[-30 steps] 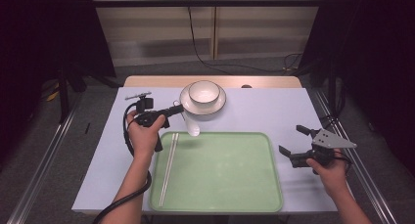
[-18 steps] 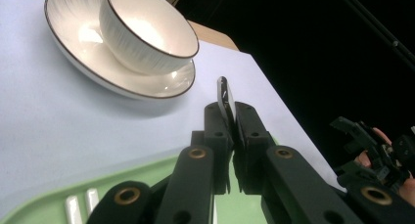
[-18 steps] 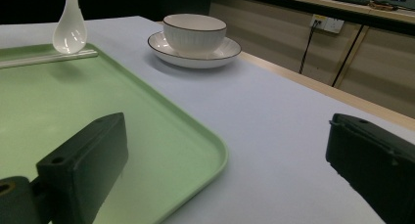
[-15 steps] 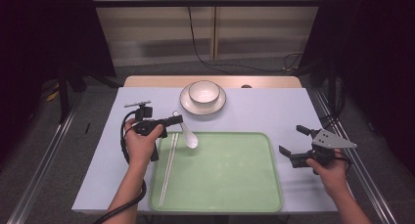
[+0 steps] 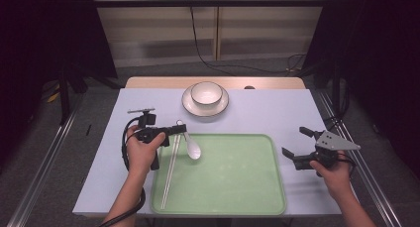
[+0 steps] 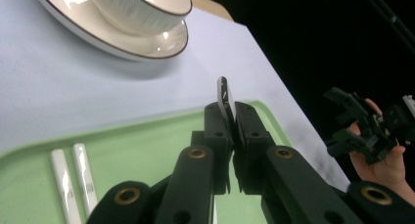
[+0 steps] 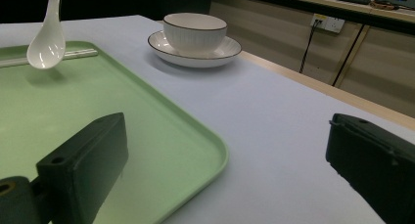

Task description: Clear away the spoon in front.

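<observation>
Gripping is recorded at the left gripper: jaws closed on the handle of a white spoon, whose bowl hangs over the near-left part of the green tray, beside the chopsticks lying there. Right gripper: jaws spread wide, nothing between them, held off the tray's right edge. Spoon judged ceramic: light, rigid, glazed and slippery, liable to chip if dropped. Hold best taken across the flat handle, near its end, as is done at present. Bowl on plate: noted beyond the tray, untouched.
</observation>
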`<state>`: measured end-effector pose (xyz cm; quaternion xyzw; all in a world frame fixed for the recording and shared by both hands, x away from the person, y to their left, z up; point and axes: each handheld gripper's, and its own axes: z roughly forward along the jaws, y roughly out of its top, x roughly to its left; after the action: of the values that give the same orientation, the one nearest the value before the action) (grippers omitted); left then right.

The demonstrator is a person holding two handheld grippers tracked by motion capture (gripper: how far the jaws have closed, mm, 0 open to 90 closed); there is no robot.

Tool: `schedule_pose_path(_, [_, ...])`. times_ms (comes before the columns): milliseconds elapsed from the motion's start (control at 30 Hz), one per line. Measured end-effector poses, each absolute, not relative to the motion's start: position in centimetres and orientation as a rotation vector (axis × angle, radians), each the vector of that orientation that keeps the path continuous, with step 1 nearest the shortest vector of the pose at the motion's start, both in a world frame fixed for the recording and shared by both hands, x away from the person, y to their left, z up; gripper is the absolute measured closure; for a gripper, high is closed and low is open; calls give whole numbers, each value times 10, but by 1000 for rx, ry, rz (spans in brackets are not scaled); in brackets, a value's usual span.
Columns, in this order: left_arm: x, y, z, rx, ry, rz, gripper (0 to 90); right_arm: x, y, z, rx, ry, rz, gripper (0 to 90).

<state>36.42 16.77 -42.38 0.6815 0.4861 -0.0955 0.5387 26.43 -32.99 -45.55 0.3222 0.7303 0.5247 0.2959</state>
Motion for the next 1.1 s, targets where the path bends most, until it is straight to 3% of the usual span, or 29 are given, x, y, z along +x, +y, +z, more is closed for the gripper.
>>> schedule_pose_path(1100, [370,155,-445,1654,1182,-316,857,264,-329,-456,859,1939,1393,16])
